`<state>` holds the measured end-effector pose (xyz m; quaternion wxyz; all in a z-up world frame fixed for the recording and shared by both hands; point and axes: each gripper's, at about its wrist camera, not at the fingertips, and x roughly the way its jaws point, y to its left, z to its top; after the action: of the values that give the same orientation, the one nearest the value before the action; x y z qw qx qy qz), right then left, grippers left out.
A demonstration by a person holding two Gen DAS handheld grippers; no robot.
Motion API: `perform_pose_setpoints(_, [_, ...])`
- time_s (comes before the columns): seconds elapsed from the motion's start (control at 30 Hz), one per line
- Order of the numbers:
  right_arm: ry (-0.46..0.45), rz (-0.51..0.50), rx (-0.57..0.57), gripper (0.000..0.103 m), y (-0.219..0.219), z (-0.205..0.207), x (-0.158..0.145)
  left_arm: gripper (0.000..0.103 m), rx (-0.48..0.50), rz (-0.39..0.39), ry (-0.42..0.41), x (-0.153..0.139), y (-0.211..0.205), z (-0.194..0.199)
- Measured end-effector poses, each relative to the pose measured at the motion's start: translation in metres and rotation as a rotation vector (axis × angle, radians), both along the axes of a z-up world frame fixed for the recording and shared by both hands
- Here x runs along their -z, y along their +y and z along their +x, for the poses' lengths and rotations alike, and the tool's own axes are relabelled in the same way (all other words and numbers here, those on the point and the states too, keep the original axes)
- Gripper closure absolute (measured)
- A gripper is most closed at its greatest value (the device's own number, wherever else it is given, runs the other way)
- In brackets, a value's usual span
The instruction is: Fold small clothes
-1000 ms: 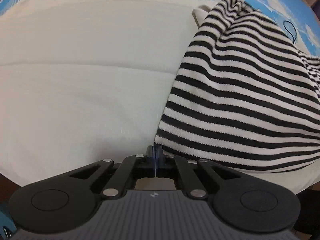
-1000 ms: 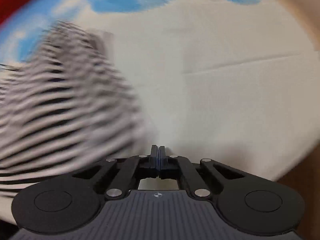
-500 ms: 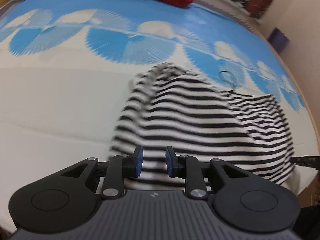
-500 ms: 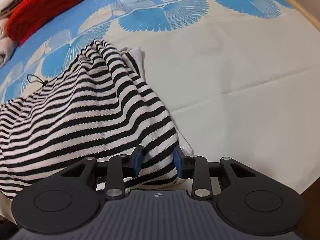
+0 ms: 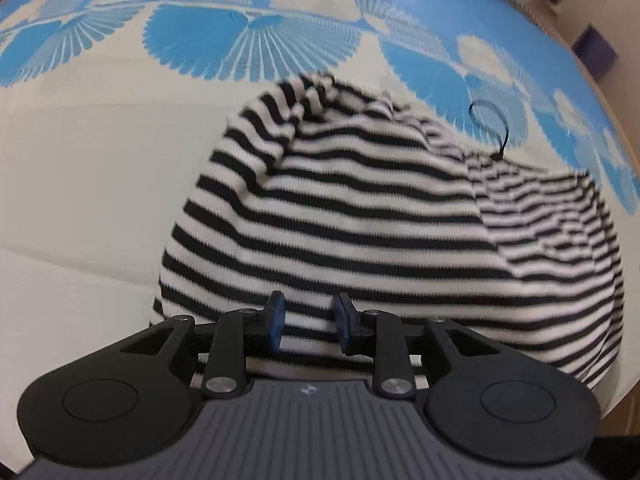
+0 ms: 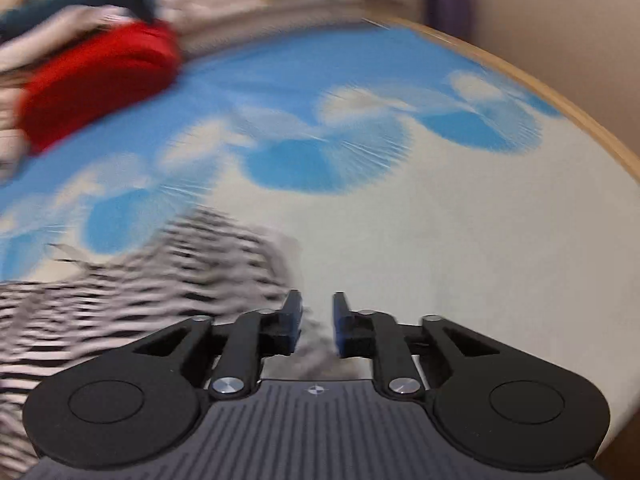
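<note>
Here, we worked over a black-and-white striped garment (image 5: 360,232) that lay bunched in a loose mound on a white bedsheet (image 5: 88,184) printed with blue fan-shaped motifs. Seen from the left wrist, the garment filled the centre and right of the frame, its near hem running under the tool and a rumpled fold rising at its far left corner. A thin black loop (image 5: 490,120) stood off the cloth's far edge, against the blue print.

Our left gripper (image 5: 307,322) hung just over the near hem, its blue-padded jaws narrowly parted and opening; striped cloth showed through the gap, but the pads did not press on it.

The right-wrist view was badly smeared by motion. There the garment sat low and to the left, its nearest corner reaching toward our right gripper (image 6: 316,322). That claw's jaws stood narrowly apart and were closing; a blurred bit of cloth showed low in the gap, and we could not tell whether either pad touched it. Beyond, the sheet ran to a wooden edge (image 6: 560,92) on the right. At the far left lay a red bundle (image 6: 96,84) beside a heap of other fabrics, too blurred to identify.
</note>
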<state>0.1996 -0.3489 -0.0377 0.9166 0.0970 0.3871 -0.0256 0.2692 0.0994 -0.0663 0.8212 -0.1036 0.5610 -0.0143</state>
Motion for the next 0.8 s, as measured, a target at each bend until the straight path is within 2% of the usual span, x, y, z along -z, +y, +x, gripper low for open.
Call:
perform_pose_setpoints(0.07, [-0.012, 0.061, -0.135, 0.066, 0.020, 0.001, -0.001, 0.073, -0.013, -0.016, -0.024, -0.005, 0.006, -0.002])
perform_pose_setpoints(0.17, [0.008, 0.082, -0.324, 0.063, 0.058, 0.004, 0.003, 0.073, -0.042, -0.046, -0.057, -0.014, 0.016, -0.007])
perform_pose_setpoints(0.33, [0.055, 0.065, -0.456, 0.063, 0.106, 0.013, 0.011, 0.072, -0.102, -0.071, -0.074, -0.025, 0.028, -0.018])
perform_pose_setpoints(0.4, [0.081, 0.055, -0.463, 0.061, 0.119, 0.019, 0.016, 0.071, -0.118, -0.084, -0.071, -0.027, 0.033, -0.023])
perform_pose_setpoints(0.57, [0.226, -0.088, -0.390, 0.058, 0.141, 0.028, 0.043, 0.067, -0.113, -0.080, -0.071, -0.030, 0.041, -0.033])
perform_pose_setpoints(0.63, [0.222, -0.092, -0.357, 0.058, 0.144, 0.030, 0.045, 0.066, -0.099, -0.072, -0.068, -0.031, 0.046, -0.037])
perform_pose_setpoints(0.73, [0.193, -0.089, -0.313, 0.058, 0.144, 0.027, 0.039, 0.059, -0.090, -0.067, -0.049, -0.027, 0.056, -0.040])
perform_pose_setpoints(0.8, [0.124, -0.096, -0.281, 0.058, 0.136, 0.020, 0.023, 0.056, -0.098, -0.074, -0.031, -0.024, 0.064, -0.041])
